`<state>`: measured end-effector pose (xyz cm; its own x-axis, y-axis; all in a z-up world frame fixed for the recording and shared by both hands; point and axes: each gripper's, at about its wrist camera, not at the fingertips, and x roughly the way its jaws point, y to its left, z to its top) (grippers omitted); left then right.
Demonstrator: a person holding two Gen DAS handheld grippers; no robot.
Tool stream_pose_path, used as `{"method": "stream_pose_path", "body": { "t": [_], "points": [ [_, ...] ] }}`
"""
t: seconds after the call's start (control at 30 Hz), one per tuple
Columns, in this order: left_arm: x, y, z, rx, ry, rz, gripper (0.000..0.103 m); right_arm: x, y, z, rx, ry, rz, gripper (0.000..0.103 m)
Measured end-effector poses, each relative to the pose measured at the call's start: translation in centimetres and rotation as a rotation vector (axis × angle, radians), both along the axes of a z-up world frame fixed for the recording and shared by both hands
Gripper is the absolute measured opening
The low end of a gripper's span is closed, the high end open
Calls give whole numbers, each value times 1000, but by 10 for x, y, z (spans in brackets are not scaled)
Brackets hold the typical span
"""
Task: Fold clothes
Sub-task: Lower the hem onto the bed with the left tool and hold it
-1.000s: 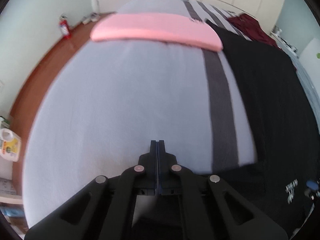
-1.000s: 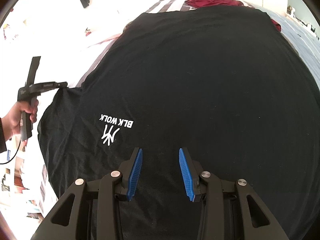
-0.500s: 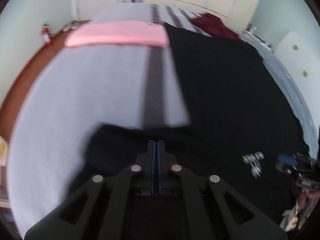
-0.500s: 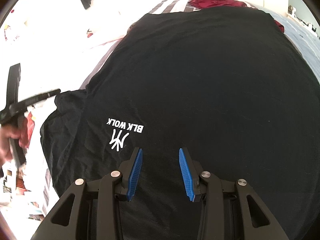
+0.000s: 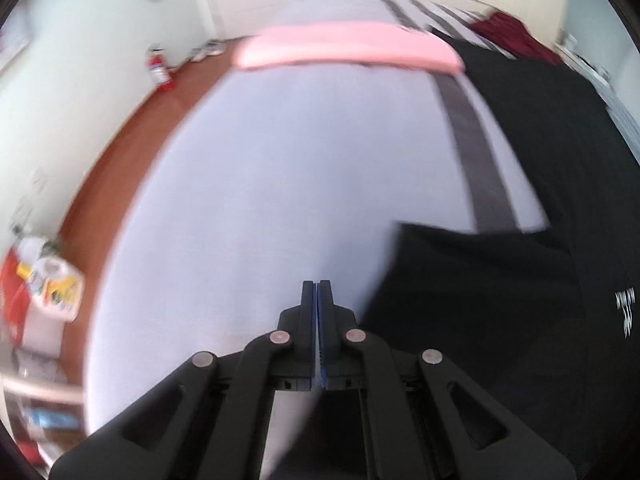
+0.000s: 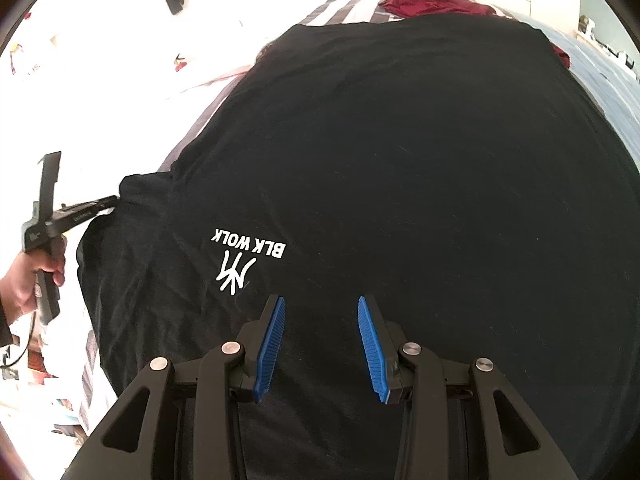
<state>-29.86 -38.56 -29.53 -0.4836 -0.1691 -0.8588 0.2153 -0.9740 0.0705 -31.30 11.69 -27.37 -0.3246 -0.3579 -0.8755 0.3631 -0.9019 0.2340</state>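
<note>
Black T-shirt (image 6: 400, 160) spread beneath parted right gripper (image 6: 322, 344) fingers (image 6: 272, 344) (untouched).

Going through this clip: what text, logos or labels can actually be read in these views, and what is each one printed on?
"BLK WOLK", white, upside down in the right wrist view, above a white logo mark: on the black T-shirt.
The same print in the left wrist view: blurred, unreadable.
Labels on the fire extinguisher and the white bottle: too blurred.

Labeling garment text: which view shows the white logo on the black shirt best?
Right wrist view. The logo sits sharp and whole, upside down, on the black shirt just beyond the fingertips. In the left wrist view it is only a blurred white smear at the right edge, unreadable.
</note>
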Motion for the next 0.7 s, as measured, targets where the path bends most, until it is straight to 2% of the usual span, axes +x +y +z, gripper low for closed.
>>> {"method": "stream_pose_path", "body": {
  "t": [0.13, 0.27, 0.37, 0.43, 0.57, 0.7],
  "points": [
    [23, -4, 24, 36, 47, 56, 1, -1, -2, 0, 1, 3, -5, 35],
    [53, 51, 32, 110, 42, -59, 1, -2, -7, 1, -3, 7, -3, 35],
    [64, 76, 20, 151, 3, -135, 1, -1, -11, 1, -3, 8, 2, 35],
    [69, 79, 10, 156, -32, -142, 1, 0, -14, 2, -2, 9, 9, 35],
    [74, 60, -9, 120, -79, -96, 1, 2, -19, 5, 1, 16, 25, 35],
    [73, 19, -20, 40, -102, -40, 2, 3, -18, 5, 5, 21, 23, 35]
  ]
}}
